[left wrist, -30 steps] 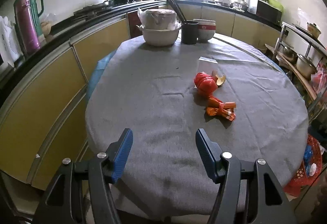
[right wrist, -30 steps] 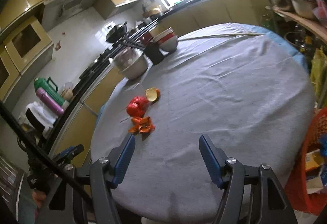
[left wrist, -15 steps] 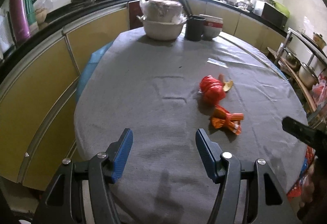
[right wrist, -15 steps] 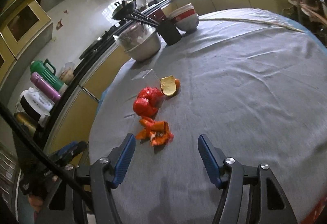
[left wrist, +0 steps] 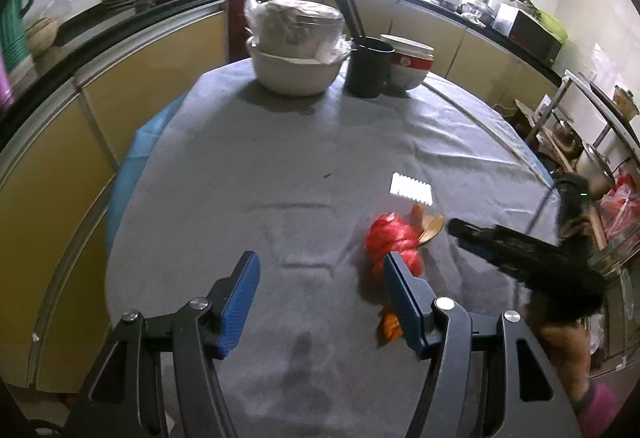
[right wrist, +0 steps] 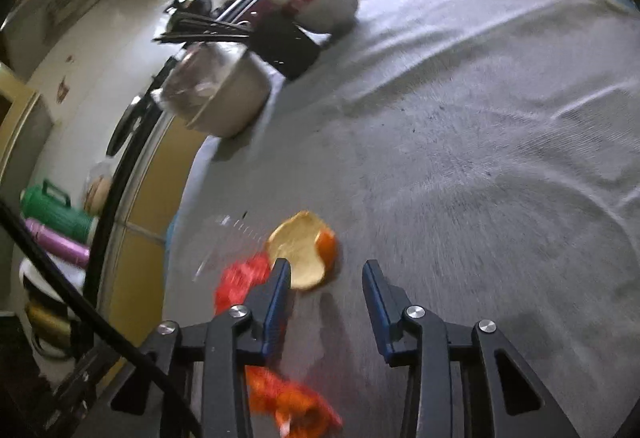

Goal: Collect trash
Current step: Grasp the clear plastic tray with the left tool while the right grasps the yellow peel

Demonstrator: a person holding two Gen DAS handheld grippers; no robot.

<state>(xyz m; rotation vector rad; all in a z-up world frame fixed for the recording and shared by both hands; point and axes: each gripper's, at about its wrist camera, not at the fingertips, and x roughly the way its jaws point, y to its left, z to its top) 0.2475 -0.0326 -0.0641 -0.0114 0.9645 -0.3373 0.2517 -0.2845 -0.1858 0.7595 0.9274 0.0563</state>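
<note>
A crumpled red wrapper (left wrist: 390, 244), an orange peel (left wrist: 430, 228), an orange wrapper (left wrist: 390, 324) and a clear plastic scrap (left wrist: 411, 189) lie on the grey tablecloth (left wrist: 280, 178). My left gripper (left wrist: 320, 292) is open and empty, its right finger just beside the red wrapper. My right gripper (right wrist: 326, 278) is open and empty, low over the cloth just short of the orange peel (right wrist: 304, 248); the red wrapper (right wrist: 240, 276) lies left of its left finger and the orange wrapper (right wrist: 292, 406) under it. The right gripper also shows in the left wrist view (left wrist: 454, 228).
A wrapped pot in a white bowl (left wrist: 296, 54), a black cup with chopsticks (left wrist: 368, 66) and stacked bowls (left wrist: 410, 66) stand at the table's far edge. Yellow cabinets (left wrist: 132, 78) and a counter run along the left. A rack with pots (left wrist: 592, 154) stands right.
Both grippers have moved forward over the table toward the trash. The right gripper has dropped low and close to the orange peel, and now reaches into the left wrist view.
</note>
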